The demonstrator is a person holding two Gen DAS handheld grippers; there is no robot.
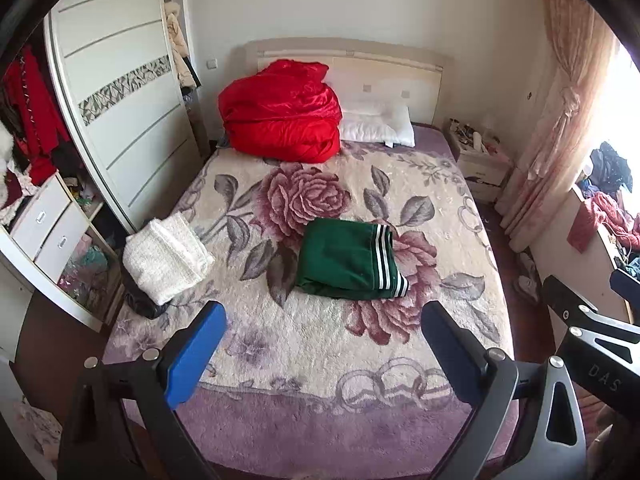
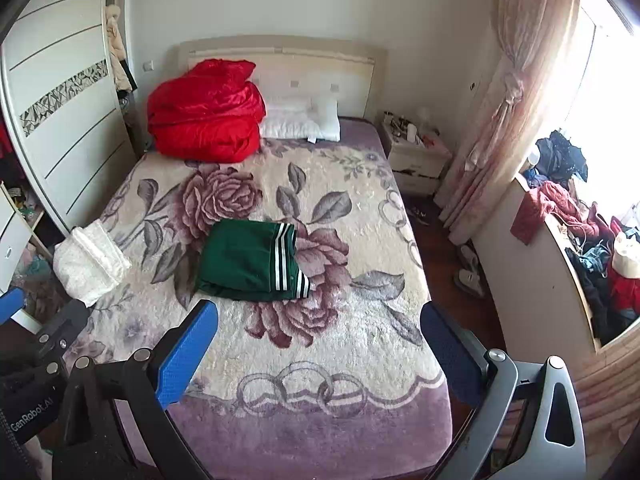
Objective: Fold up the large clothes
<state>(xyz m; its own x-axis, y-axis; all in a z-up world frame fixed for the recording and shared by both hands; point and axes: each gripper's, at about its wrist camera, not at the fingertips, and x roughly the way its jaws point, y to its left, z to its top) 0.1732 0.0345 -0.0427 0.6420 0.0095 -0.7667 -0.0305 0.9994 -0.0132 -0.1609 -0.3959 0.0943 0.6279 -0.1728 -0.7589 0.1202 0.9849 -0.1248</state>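
Folded green trousers [image 1: 349, 260] lie mid-bed [image 1: 320, 412].
Both grippers, left [image 1: 324, 344] and right [image 2: 320, 340], hover spread and empty; their bases are cut off. "GenRobot.AI" and "DAS" are readable.

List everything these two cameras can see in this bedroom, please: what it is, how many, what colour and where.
green garment: one, dark green with white stripes, folded, mid-bed
white garment: one, folded, bed's left edge
red quilt: one, bundled by the headboard
pillow: one, white, right of the quilt
blanket: one, cream and purple floral, covering the bed
wardrobe: one, white, left of the bed
nightstand: one, cream, right of the bed
curtain: one, pink, tied, by the window
left gripper: blue pads, open
right gripper: blue pads, open
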